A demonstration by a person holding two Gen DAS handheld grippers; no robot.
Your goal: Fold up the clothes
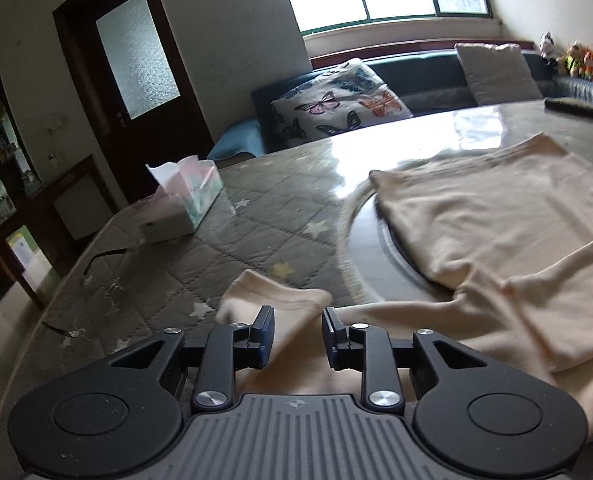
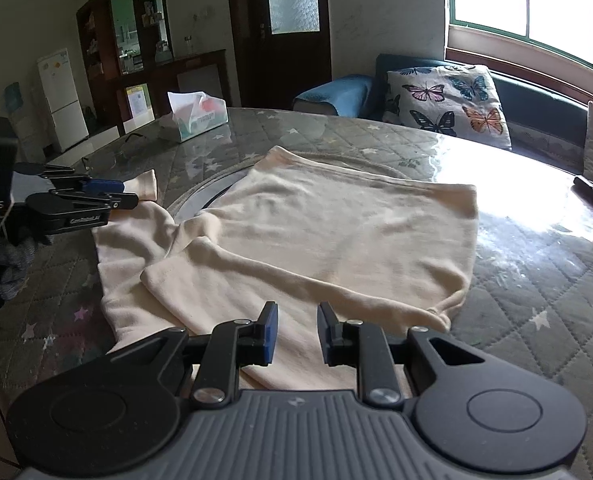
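A cream long-sleeved top (image 2: 316, 236) lies spread on the round table, its body over the central turntable. One sleeve is folded across the body near me. My left gripper (image 1: 298, 322) is open, low over the other sleeve (image 1: 272, 300), whose cuff points away past its fingertips. It also shows in the right wrist view (image 2: 126, 196) at the left, beside that cuff (image 2: 146, 186). My right gripper (image 2: 296, 320) is open and empty, just above the near edge of the top.
The table has a grey quilted star cover (image 2: 536, 320) under glass. A tissue box (image 1: 184, 200) and a pair of glasses (image 1: 108, 276) lie at the far left. A dark remote (image 1: 574, 109) lies at the far right. A sofa with cushions (image 2: 448, 100) stands behind.
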